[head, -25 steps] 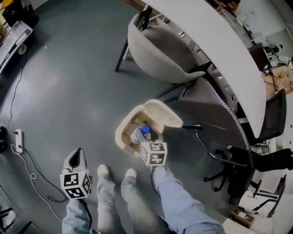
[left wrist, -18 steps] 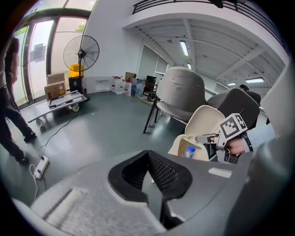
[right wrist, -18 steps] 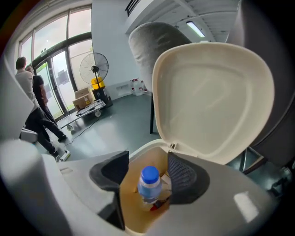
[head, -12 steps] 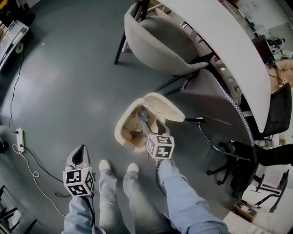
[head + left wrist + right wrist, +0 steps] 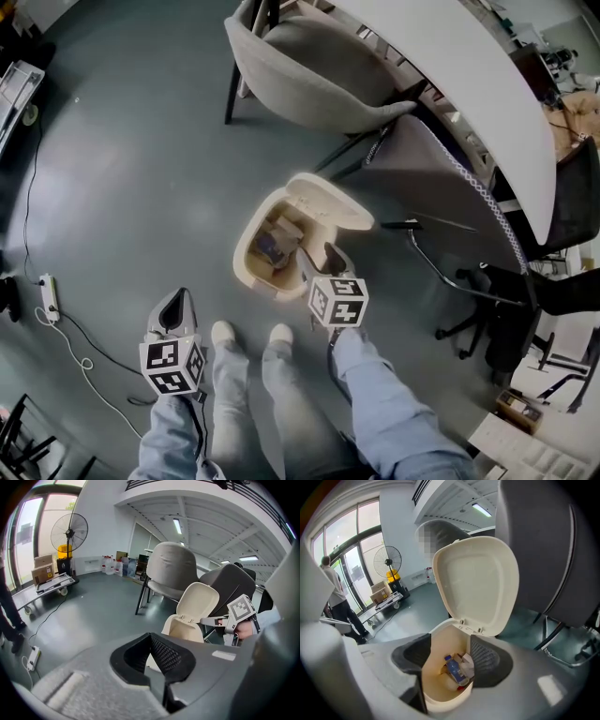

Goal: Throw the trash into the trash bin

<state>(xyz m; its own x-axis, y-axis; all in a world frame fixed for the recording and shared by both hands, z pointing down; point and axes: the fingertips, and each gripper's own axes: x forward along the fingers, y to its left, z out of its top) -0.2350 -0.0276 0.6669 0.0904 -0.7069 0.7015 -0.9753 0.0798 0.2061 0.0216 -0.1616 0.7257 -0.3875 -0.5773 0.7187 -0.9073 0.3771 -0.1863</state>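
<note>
A clear plastic bottle (image 5: 453, 670) with a blue cap and blue label lies slanted on other rubbish inside the cream trash bin (image 5: 440, 644), whose lid stands upright. The right tongs (image 5: 451, 660) hang just above it, spread wide, gripping nothing. The left tongs (image 5: 157, 656) are slightly apart and empty.
</note>
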